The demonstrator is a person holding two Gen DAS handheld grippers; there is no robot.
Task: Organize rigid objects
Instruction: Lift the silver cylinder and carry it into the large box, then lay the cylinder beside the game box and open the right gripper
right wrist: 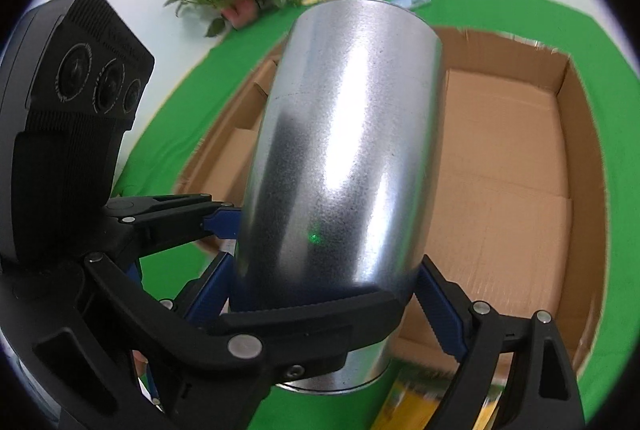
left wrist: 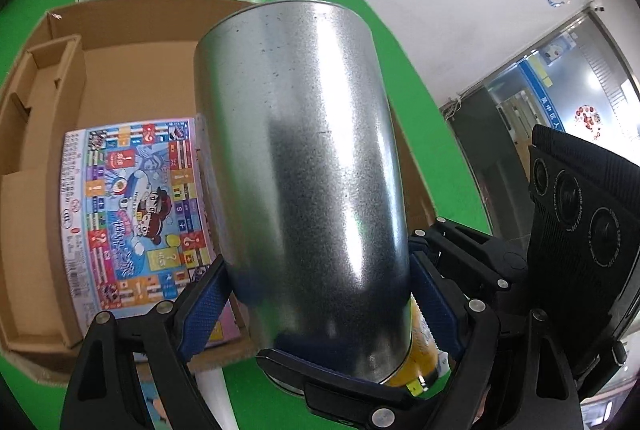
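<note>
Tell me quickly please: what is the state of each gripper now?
Left gripper: closed on the metal can, holding it.
Right gripper: closed on the same metal can, above the cardboard box.

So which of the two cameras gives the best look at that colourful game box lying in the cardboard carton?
The left wrist view: the colourful printed game box lies flat in the brown cardboard carton, left of the shiny metal can. In the right wrist view, the can hides that part of the carton entirely.

A shiny galvanized metal cylinder [left wrist: 304,165] is held tilted above the open cardboard box [left wrist: 132,57], where a colourful printed game box [left wrist: 136,213] lies flat.
</note>
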